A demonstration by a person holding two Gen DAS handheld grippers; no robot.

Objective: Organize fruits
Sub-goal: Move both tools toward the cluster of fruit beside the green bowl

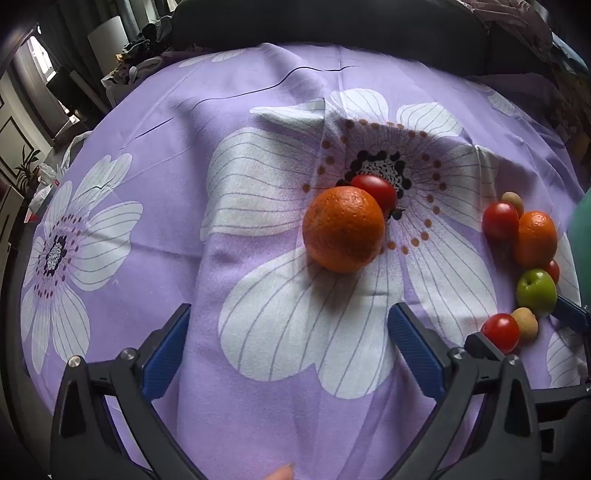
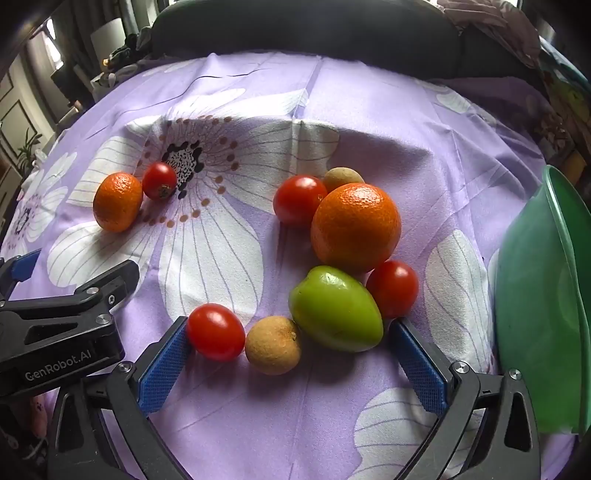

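My left gripper [image 1: 288, 321] is open and empty, just short of an orange [image 1: 343, 229] with a red tomato [image 1: 375, 192] touching it behind. My right gripper [image 2: 290, 336] is open; a red tomato [image 2: 216, 331], a brown longan [image 2: 272, 345] and a green fruit [image 2: 335, 308] lie between its fingertips. Behind them sit a large orange [image 2: 355, 227], two more tomatoes [image 2: 299, 199] [image 2: 393, 288] and another longan [image 2: 341, 178]. The far orange [image 2: 117, 201] and tomato [image 2: 159, 181] lie at the left of the right wrist view.
A green plastic bowl [image 2: 543, 295] stands at the right edge. The purple flowered cloth [image 1: 184, 147] covers the table. The left gripper's body [image 2: 62, 332] is close at the right gripper's left. A dark chair back [image 2: 306, 29] is behind the table.
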